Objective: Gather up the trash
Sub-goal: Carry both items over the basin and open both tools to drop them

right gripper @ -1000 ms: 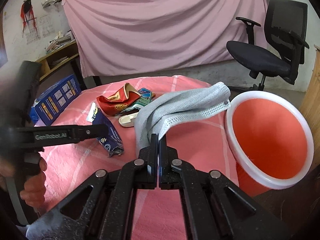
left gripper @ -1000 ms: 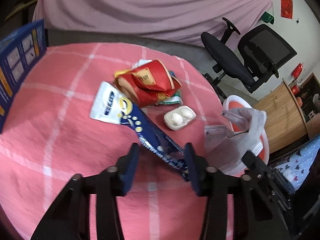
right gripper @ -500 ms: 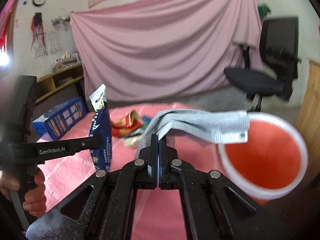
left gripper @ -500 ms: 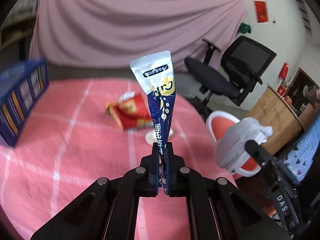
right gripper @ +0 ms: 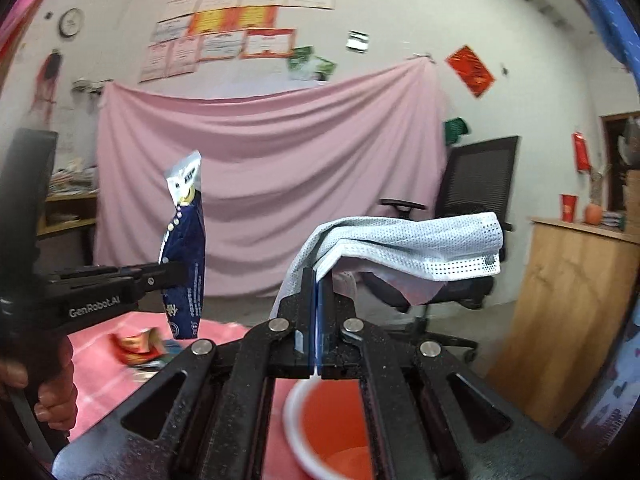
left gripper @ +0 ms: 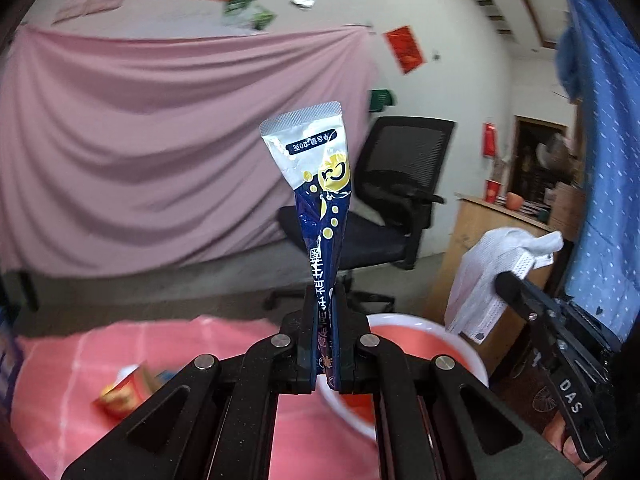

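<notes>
Both grippers loaded, nothing dropped yet. My left gripper (left gripper: 325, 312) was clamped tight on the lower part of the blue snack wrapper (left gripper: 320, 216), which stood upright out of the jaws toward 12 o'clock, silver end on top. My right gripper (right gripper: 317, 300) was closed on one edge of the face mask (right gripper: 416, 248), the rest draping off toward 3 o'clock.

The orange bin (left gripper: 420, 344) sat beside the table (left gripper: 60, 364), just past the left gripper tips at about 4 o'clock in the left wrist view, and directly under the right gripper at 6 o'clock in the right wrist view. Both items were held above rim level; neither was inside. What I could see of the bin's interior looked empty.

Left on the table: a red wrapper (left gripper: 120, 394) at about 8 o'clock from the left gripper, with some blurred scraps beside it that I could not identify.

Judgement: roughly midway. Two pieces lifted and at the bin, release pending; at least the red wrapper and its neighbours to fetch afterwards.
</notes>
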